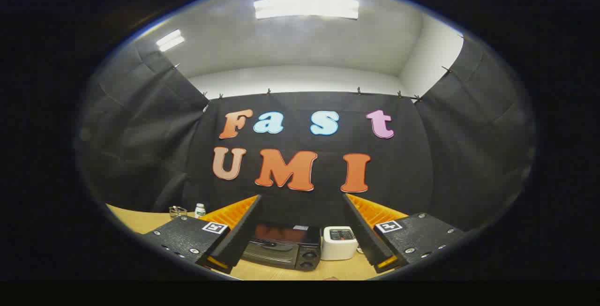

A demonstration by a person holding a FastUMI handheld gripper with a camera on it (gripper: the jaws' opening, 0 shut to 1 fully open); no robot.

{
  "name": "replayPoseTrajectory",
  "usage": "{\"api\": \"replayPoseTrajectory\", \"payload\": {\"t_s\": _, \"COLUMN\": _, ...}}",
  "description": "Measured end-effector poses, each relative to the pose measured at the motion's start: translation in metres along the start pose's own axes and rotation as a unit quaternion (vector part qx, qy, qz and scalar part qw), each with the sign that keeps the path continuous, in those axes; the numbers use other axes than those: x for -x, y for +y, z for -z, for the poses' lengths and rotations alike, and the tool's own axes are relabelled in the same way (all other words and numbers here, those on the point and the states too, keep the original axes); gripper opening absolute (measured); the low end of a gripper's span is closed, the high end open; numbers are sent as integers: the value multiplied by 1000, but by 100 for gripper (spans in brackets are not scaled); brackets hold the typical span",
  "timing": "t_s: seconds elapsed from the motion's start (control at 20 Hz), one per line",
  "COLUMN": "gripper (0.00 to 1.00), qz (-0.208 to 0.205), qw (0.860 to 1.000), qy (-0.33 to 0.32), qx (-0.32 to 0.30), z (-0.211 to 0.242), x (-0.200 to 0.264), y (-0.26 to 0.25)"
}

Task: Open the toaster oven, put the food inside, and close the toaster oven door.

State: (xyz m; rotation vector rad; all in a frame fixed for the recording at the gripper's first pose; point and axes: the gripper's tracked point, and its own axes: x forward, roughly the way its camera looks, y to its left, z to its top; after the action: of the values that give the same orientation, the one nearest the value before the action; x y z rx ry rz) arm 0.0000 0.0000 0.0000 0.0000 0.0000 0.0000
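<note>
Both fingers of the gripper are being held spread wide, gripping nothing. Between and beyond them, the black toaster oven is being shown on the wooden table, door shut, front facing the camera, long axis crosswise.

So there's a white toaster-looking appliance sitting on the light wooden table, right up against the black cloth wall at the back. Way off to the far side of the table, a small white bottle with a green label is standing upright, and a little clear glass dish is sitting just beside it. Can't tell what's in the dish. Up top, two ceiling light panels are glowing pretty bright.
</note>
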Motion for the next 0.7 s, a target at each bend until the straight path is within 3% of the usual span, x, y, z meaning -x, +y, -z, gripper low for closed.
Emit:
{"api": "replayPoseTrajectory", "payload": {"t_s": 0.35, "gripper": 99, "qz": -19, "qw": 1000, "qy": -2, "qx": -10, "z": -14, "x": 7, "y": 15}}
{"api": "replayPoseTrajectory", "payload": {"t_s": 0.7, "gripper": 99, "qz": -12, "qw": 1000, "qy": -1, "qx": -14, "z": -17, "x": 6, "y": 10}}
